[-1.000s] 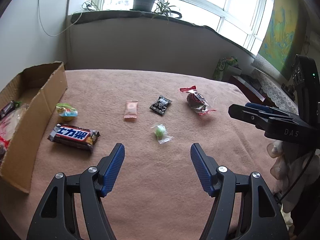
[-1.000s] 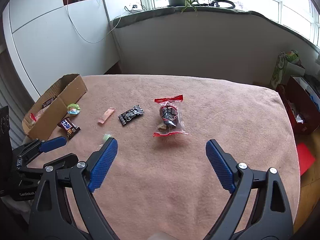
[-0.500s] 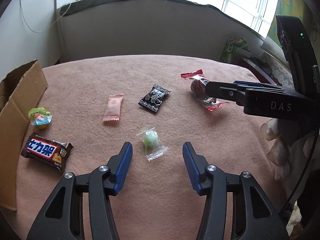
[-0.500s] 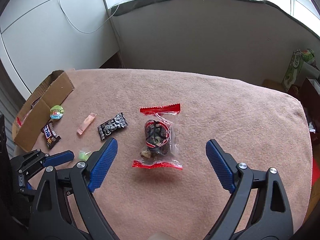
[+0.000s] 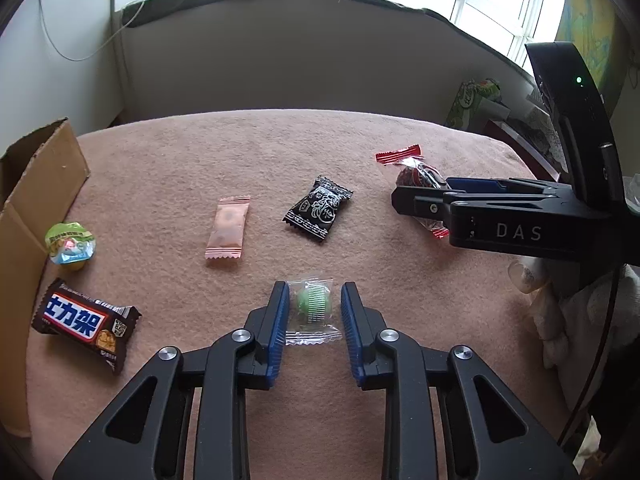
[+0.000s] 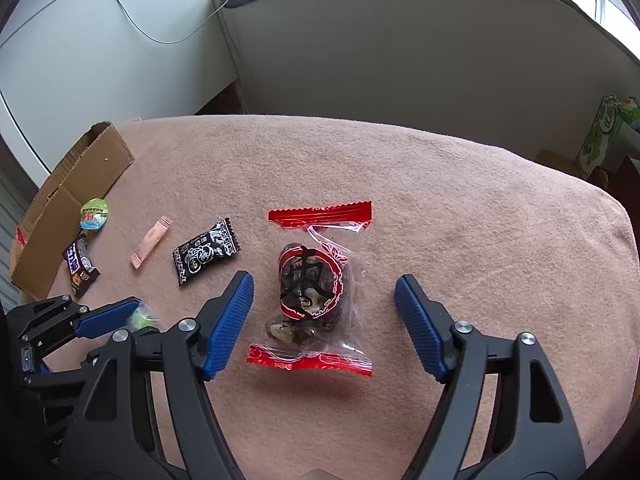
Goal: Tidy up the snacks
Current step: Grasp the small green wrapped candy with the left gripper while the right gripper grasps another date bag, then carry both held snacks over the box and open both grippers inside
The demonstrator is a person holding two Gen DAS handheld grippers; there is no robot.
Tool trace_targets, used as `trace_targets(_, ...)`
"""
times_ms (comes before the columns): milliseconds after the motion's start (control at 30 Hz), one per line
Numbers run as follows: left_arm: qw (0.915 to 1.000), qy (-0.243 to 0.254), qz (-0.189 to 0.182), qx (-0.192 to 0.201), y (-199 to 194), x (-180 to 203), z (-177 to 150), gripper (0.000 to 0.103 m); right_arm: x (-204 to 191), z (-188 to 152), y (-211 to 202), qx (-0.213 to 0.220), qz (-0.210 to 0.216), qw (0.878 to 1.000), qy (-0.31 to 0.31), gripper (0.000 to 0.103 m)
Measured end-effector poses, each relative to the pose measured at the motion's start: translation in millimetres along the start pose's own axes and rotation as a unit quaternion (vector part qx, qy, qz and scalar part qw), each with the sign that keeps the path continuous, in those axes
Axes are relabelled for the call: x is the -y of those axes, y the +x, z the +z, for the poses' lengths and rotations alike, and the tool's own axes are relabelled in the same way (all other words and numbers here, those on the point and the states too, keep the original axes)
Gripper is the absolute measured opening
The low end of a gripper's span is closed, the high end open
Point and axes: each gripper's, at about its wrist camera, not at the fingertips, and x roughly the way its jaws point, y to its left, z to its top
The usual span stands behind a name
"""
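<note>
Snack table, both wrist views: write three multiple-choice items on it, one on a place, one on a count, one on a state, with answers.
1. Where is the small green candy in a clear wrapper?
A. Between the left hand-held gripper's fingers
B. Inside the cardboard box
C. On the windowsill

2. How many wrapped snacks lie on the pink cloth outside the box?
A. Three
B. Six
C. Nine

3. How is the right hand-held gripper?
A. Shut on the black sachet
B. Open around the red-edged clear packet of dark fruit
C. Out of view

Answers: 1 A, blue pads flank the candy. 2 B, six are countable in the left wrist view. 3 B, gaps show on both sides of the packet.
</note>
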Motion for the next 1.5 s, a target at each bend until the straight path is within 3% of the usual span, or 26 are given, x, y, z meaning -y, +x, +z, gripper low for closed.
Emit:
trace_targets(67,1.0000,0.003,0.001,0.001,-1,0,-1,0.023,-1,1,0,0.000,-0.002,1.000,-0.002,0.070)
trace_targets(133,1.0000,0.007,0.001,0.001,-2,0,-1,0.020,-2,2,1,0.000,-0.011,1.000,-0.003,0.053)
trace_targets(200,1.0000,0.008,-0.001,0.002,-2,0,-1,0.019,-2,3,0,0.001,-0.009,1.000,-0.001,0.045)
trace_targets(333,1.0000,0.009,-0.004,0.002,-4,-1,-2,0.019,3,2,-6,0.006,-0.006,1.000,0.007,0.039)
trace_targets(800,0.9993,-0.004,-0.015,0.034,-38,-16,-3,0.019,-5,-1,-50,0.038,0.006,0.999,0.017,0.036)
trace_targets(1167,0.9958,-0.028,-0.006,0.087,-96,-58,-3,0.019,-72,19,-79,0.063,0.032,0.997,-0.023,0.036)
trace_targets(1500,0.9883,-0.075,0.032,0.129,-145,-132,-11,0.019,-150,46,-78,0.073,0.063,0.993,-0.071,0.036)
